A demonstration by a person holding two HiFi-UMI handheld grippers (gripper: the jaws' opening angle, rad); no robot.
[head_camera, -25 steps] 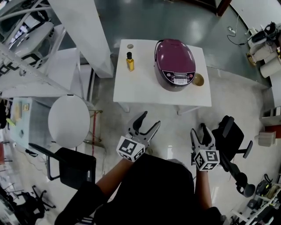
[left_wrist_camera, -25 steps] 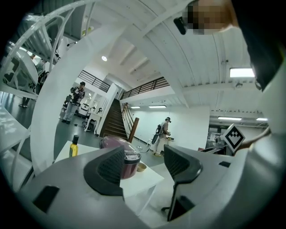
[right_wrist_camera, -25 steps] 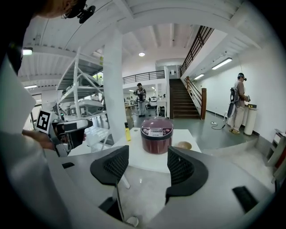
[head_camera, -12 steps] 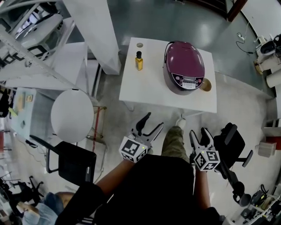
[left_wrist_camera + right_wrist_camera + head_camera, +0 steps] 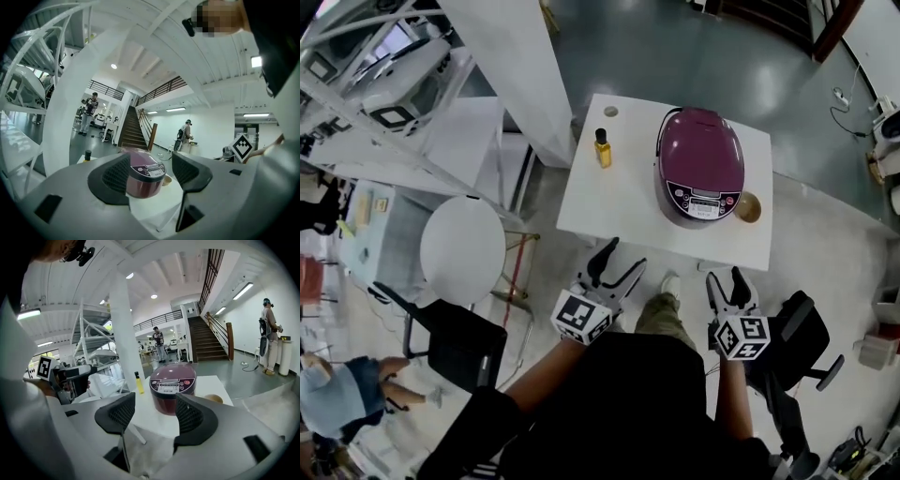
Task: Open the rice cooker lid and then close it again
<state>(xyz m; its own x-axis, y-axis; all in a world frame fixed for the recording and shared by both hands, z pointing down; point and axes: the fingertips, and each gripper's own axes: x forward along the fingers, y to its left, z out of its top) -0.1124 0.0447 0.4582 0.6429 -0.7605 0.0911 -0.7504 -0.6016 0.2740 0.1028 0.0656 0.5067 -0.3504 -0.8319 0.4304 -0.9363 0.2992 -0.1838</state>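
Task not begun: the rice cooker (image 5: 701,178) stands shut on the bench (image 5: 609,202), and both tongs are empty and well apart from it.

In the head view the cooker sits at the right part of the white bench, its purple lid (image 5: 698,145) down, with a yellow bottle (image 5: 603,148) to its left. The left tongs (image 5: 622,258) and right tongs (image 5: 727,279) hang in front of the bench's near edge, above the floor. In the left gripper view the jaws stand wide apart with nothing held; the cooker shows far between them. In the right gripper view the jaws are also wide and empty, with the cooker's control panel facing them. I judge that everything is left to do: reaching, opening the lid, and closing it.
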